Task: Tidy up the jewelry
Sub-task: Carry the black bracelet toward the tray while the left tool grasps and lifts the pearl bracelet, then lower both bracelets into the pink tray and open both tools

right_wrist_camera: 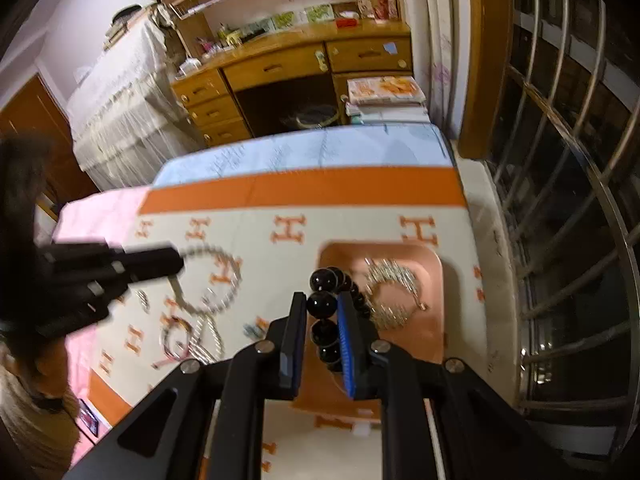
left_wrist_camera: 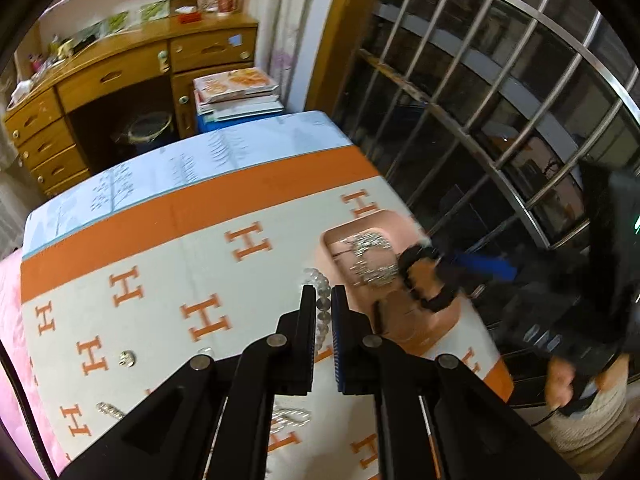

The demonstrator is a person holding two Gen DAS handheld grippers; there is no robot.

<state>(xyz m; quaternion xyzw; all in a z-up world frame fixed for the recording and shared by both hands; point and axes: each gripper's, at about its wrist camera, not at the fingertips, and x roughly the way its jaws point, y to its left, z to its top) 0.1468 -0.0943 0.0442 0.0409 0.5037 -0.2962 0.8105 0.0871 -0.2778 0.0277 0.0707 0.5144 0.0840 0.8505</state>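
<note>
Your right gripper [right_wrist_camera: 322, 306] is clamped on a black bead bracelet [right_wrist_camera: 334, 280], its fingers pinching one bead while the rest of the loop arcs toward 1 o'clock and hangs over the pink tray [right_wrist_camera: 434, 344]. A silver crystal piece [right_wrist_camera: 394, 294] already lies in that tray, just beside the black beads at about 2 o'clock from your fingertips.

Your left gripper [left_wrist_camera: 323, 300] has its fingers close together on a clear bead strand [left_wrist_camera: 322, 286]; in the right view that strand [right_wrist_camera: 216, 280] trails as a loop over the H-patterned cloth [right_wrist_camera: 360, 216]. I judge it gripped, though the contact is blurred.

More pieces lie loose on the cloth: a small silver disc [left_wrist_camera: 127, 359] at 9 o'clock of the left gripper, a silver clip [left_wrist_camera: 109, 410] nearer you, and a thin bangle [right_wrist_camera: 176, 340].

Risks as I judge them:
- The black bracelet is held by a single round bead, so it could roll out of the pinch.
- Released carelessly, it may snag on the crystal piece or land on the tray rim.
- The clear strand could catch other pieces as it drags.
- Both grippers near the tray might collide.
</note>
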